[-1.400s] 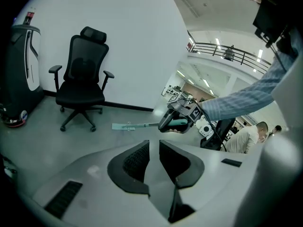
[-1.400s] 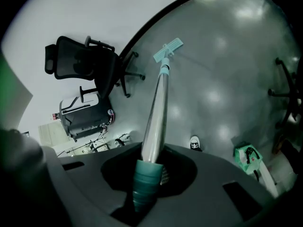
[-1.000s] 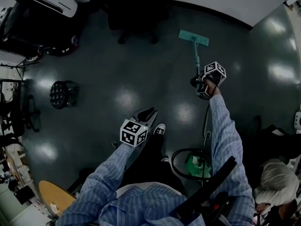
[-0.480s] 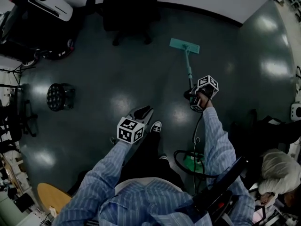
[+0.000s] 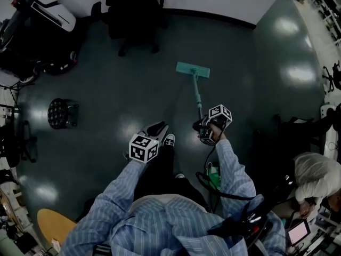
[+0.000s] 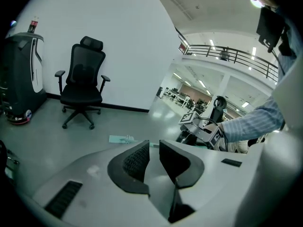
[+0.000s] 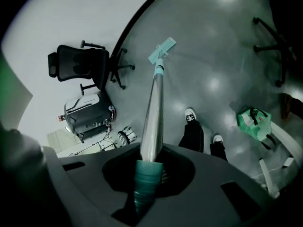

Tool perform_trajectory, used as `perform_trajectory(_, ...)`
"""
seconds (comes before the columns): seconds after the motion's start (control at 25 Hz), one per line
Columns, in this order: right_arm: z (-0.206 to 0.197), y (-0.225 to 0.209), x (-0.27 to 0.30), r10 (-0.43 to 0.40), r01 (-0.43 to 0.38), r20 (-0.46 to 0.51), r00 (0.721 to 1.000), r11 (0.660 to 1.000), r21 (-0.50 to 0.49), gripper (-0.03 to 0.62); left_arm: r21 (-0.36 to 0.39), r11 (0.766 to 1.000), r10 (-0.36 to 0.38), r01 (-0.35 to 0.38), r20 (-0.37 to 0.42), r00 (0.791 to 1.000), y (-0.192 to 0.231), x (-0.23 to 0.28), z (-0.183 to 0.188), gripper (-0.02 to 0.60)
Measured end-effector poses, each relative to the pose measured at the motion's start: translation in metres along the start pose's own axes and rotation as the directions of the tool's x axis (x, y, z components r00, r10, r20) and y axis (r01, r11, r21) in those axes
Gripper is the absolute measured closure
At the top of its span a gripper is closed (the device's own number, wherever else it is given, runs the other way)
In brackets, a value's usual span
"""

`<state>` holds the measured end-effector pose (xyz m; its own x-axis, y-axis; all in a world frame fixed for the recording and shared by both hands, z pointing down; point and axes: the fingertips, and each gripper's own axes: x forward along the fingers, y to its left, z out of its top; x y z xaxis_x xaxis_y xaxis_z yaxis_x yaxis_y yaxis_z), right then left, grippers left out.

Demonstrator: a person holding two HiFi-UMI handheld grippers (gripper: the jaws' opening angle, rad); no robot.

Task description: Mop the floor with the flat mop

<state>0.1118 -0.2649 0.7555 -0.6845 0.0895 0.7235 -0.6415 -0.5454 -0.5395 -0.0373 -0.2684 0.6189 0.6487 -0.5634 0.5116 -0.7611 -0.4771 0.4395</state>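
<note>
The flat mop has a teal rectangular head (image 5: 193, 70) and a slim pole (image 5: 197, 94) that is teal near the head, silver along its length and fitted with a ribbed teal grip (image 7: 146, 179) at the held end. The head lies flat on the glossy dark grey floor (image 5: 160, 89), ahead of us and slightly to the right. The pole slopes back from it to the right gripper (image 5: 204, 133).

We see bare floor on every side of the head. A black office chair (image 5: 132, 12) stands beyond it by the white wall and its dark baseboard, well apart from the head. A large black and white machine (image 5: 37, 23) sits to the far left, and a round stool (image 5: 58, 112) stands at the left. More bare floor extends to the right. A green object (image 5: 213, 178) lies close behind the right gripper, near our feet.

The right arm, in a blue striped sleeve (image 5: 234, 169), reaches forward. The right gripper's jaws are clamped on the ribbed grip. The left arm is bent, and the left gripper (image 5: 159, 127) points forward above a black and white shoe (image 5: 169, 140). Its jaws stand slightly apart, with nothing between them.
</note>
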Motion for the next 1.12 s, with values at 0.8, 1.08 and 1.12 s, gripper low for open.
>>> perform_trajectory(0.8,-0.289,-0.196,-0.010,-0.019,0.019,-0.043,0.999,1.000,-0.006,0.551,0.009,1.000,-0.010,0.009,0.077,0.997,-0.177,-0.118,-0.138,0.512)
perform_trajectory(1.08,-0.349,-0.235,-0.011,-0.025,0.024,-0.055,0.998,0.999,-0.021,0.549,0.040,0.999,-0.015,0.012,0.075,0.997,-0.215,-0.150,-0.170,0.512)
perform_trajectory(1.12,-0.355,-0.238,-0.011,-0.025,0.024,-0.057,0.998,1.000,-0.021,0.549,0.046,0.999,-0.016,0.013,0.074,0.997,-0.219,-0.153,-0.171,0.512)
